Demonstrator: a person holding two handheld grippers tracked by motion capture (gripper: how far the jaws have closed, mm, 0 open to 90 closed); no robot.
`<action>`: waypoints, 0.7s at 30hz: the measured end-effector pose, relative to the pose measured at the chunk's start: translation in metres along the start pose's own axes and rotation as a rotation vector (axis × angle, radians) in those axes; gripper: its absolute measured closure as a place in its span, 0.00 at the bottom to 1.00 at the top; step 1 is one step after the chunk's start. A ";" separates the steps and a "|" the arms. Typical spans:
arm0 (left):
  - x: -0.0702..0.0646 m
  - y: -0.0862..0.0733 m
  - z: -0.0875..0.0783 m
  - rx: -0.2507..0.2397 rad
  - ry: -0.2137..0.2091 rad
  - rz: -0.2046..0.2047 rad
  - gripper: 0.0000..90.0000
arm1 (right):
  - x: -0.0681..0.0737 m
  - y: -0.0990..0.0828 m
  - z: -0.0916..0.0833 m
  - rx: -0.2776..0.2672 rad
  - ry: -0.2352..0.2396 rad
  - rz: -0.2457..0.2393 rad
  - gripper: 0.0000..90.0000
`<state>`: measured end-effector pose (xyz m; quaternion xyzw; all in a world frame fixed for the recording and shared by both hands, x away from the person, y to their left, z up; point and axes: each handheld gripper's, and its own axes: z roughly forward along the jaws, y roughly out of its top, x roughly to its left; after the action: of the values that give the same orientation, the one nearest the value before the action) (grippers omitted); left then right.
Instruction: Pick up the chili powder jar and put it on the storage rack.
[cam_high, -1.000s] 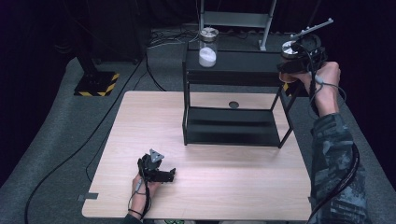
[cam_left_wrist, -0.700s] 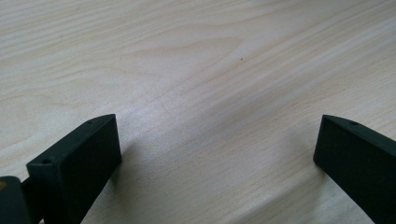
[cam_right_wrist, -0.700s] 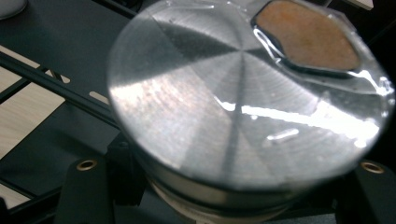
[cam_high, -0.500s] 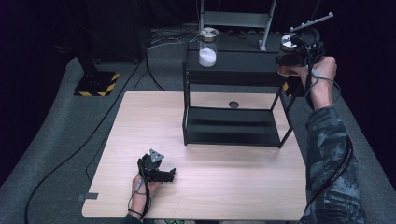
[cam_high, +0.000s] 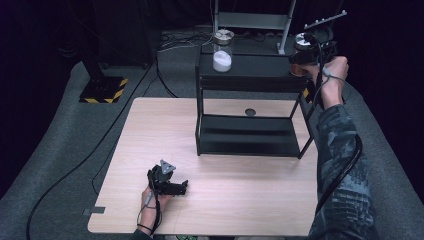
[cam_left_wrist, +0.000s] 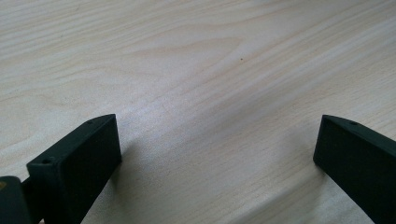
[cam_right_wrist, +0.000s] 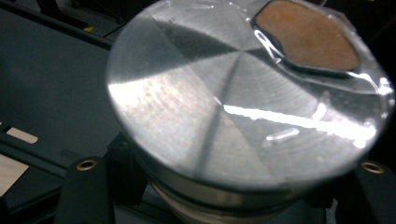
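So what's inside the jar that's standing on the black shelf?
The jar on the shelf has white powder filling its bottom part, clear glass above, and a shiny metal lid on top. What kind of powder can't be told.

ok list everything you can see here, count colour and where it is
jar with white powder: 1, clear glass, silver lid, on the shelf top, left part
held jar: 1, silver lid with a taped brown patch, between the right gripper's jaws over the shelf's right end
shelf: 1, black, two levels, far side of the table
table: 1, light wood, centre
grommet: 1, dark round, in the tabletop behind the shelf
striped base: 1, black and yellow, on the floor at left
left gripper: 1, black, jaws open, resting low on the table near the front edge
right gripper: 1, black, shut on the held jar
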<state>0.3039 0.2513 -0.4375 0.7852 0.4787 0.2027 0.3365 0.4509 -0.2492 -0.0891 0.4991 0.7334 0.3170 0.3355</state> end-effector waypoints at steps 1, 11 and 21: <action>0.000 0.000 0.000 0.000 0.000 0.000 0.00 | -0.002 0.001 0.002 0.002 0.005 0.010 0.35; 0.000 0.000 0.000 0.000 0.000 0.000 0.00 | -0.019 0.002 0.015 0.019 0.050 0.084 0.35; 0.000 0.000 0.000 0.000 0.000 0.000 0.00 | -0.026 -0.008 0.017 -0.011 0.071 0.133 0.35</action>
<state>0.3040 0.2513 -0.4375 0.7852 0.4786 0.2027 0.3365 0.4682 -0.2739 -0.1007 0.5333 0.7082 0.3602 0.2903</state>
